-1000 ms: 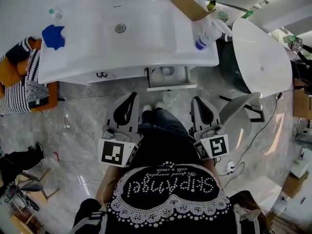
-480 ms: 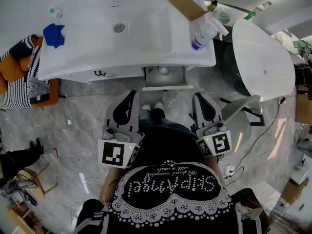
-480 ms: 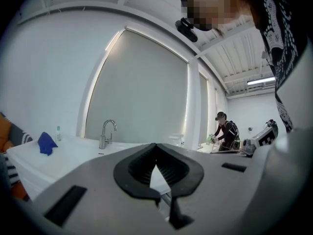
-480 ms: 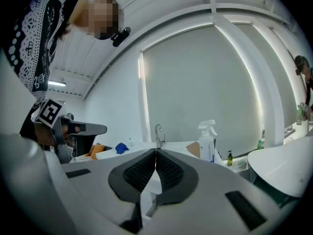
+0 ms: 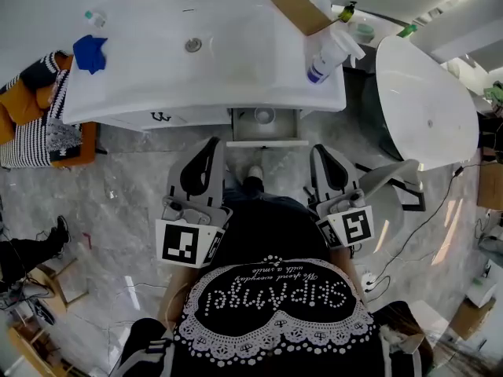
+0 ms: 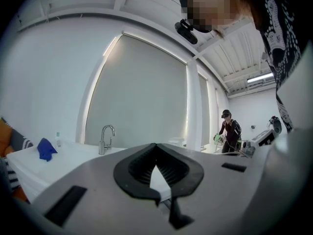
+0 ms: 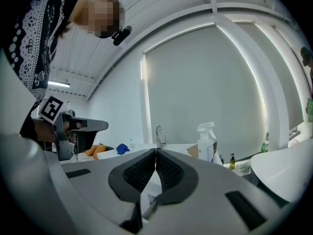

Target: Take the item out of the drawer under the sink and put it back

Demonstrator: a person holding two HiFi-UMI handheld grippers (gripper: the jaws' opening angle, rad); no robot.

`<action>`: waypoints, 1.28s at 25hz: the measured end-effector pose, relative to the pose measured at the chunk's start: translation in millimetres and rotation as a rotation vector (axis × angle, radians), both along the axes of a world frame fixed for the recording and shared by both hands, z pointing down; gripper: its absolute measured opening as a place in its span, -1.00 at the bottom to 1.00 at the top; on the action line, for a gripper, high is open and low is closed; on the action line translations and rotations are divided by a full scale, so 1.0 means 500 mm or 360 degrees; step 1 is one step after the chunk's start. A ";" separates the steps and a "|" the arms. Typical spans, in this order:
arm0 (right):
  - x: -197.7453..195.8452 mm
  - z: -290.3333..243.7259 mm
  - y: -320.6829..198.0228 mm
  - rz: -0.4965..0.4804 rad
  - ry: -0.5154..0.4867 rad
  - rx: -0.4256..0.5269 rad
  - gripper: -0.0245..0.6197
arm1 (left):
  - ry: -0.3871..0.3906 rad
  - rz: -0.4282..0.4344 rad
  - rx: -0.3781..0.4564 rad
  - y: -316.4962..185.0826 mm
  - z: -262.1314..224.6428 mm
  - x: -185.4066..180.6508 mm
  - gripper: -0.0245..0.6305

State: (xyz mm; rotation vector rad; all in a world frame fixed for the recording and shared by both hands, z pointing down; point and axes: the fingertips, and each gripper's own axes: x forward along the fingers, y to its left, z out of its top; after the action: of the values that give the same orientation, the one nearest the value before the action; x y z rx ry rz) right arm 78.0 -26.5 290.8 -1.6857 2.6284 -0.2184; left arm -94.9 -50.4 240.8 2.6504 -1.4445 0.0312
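Compared with a second ago, the white bench (image 5: pixel 236 81) is sitting slightly higher in the head view, and only one shoe (image 5: pixel 254 171) is showing below it; my left fingers (image 5: pixel 208 154) are pressing tip to tip, gripping nothing; my right fingers (image 5: pixel 322 159) are closing the same way, equally empty; the drawer (image 5: pixel 264 138) under the sink (image 5: pixel 192 45) is standing open, and the round item (image 5: pixel 265 115) is lying inside it, well apart from both.
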 end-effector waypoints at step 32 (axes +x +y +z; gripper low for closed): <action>-0.072 0.183 -0.061 -0.0548 0.0869 -0.0173 -0.85 | -0.0019 -0.0141 -0.0057 -0.005 0.017 -0.023 -0.92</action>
State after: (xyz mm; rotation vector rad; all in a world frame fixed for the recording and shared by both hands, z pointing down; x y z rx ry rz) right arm 41.9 -57.3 382.2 -1.4698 3.3588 0.1238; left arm -106.4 -52.8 249.4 2.5597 -1.5482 0.0637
